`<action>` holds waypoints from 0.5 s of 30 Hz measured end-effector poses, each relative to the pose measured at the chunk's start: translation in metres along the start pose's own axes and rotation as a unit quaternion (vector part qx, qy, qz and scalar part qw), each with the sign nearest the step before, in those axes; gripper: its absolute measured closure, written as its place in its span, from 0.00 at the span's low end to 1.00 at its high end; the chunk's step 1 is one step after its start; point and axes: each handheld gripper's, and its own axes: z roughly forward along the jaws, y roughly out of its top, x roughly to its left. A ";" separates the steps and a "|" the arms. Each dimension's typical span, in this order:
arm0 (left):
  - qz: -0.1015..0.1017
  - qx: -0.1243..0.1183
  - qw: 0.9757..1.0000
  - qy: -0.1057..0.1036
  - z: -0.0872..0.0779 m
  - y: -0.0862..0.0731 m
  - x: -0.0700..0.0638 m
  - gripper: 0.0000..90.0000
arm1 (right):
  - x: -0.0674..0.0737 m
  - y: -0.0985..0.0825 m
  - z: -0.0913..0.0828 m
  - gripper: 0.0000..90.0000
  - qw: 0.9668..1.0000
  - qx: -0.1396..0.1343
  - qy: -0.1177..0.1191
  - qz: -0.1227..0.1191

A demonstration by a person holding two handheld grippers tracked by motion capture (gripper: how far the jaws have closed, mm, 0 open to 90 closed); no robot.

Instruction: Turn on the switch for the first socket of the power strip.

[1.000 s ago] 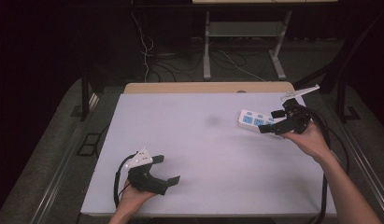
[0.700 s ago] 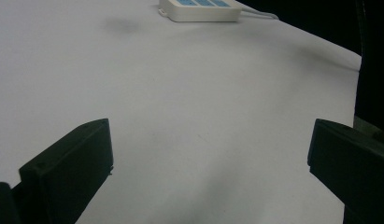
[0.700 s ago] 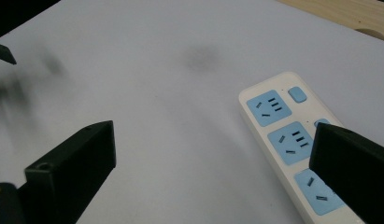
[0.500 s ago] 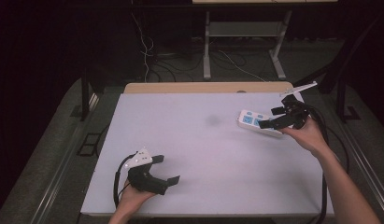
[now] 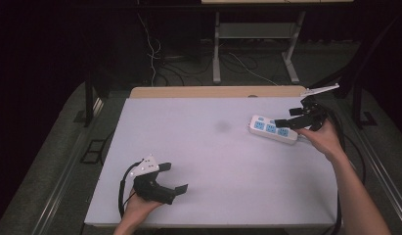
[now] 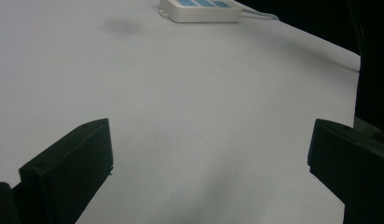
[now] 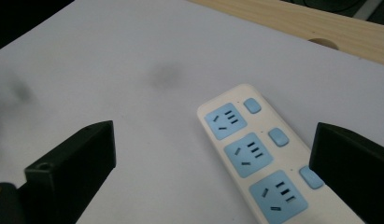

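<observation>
A white power strip with three blue sockets lies flat at the right side of the white table. In the right gripper view the power strip lies between and beyond the wide-apart jaws. My right gripper hovers open just over the strip's right end, held by a hand. My left gripper rests open near the table's front left edge, nothing between its jaws. The left gripper view has the power strip far off at the top.
A faint dark smudge marks the table's middle. A wooden strip runs along the far edge. Cables and metal stand legs sit on the floor behind. A white cord leaves the strip.
My right gripper has shifted slightly up and away over the strip's right end. The left gripper has stayed where it was.
</observation>
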 end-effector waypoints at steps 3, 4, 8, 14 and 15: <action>0.001 0.001 1.000 0.000 0.000 0.000 0.000 0.00 | -0.006 -0.001 0.000 0.00 1.000 -0.002 -0.005 0.009; 0.002 0.002 1.000 0.000 0.000 0.000 0.000 0.00 | -0.010 -0.002 0.000 0.00 1.000 -0.003 -0.008 0.012; 0.001 0.002 1.000 0.000 0.001 0.000 0.000 0.00 | -0.017 -0.003 -0.001 0.05 1.000 -0.012 -0.013 0.020; 0.002 0.002 1.000 0.000 0.001 0.000 -0.001 0.00 | -0.029 -0.002 -0.004 0.23 0.999 -0.014 -0.038 0.037; 0.003 0.003 1.000 0.000 0.002 0.000 -0.001 0.00 | -0.030 -0.002 -0.003 0.27 0.998 -0.012 -0.039 0.038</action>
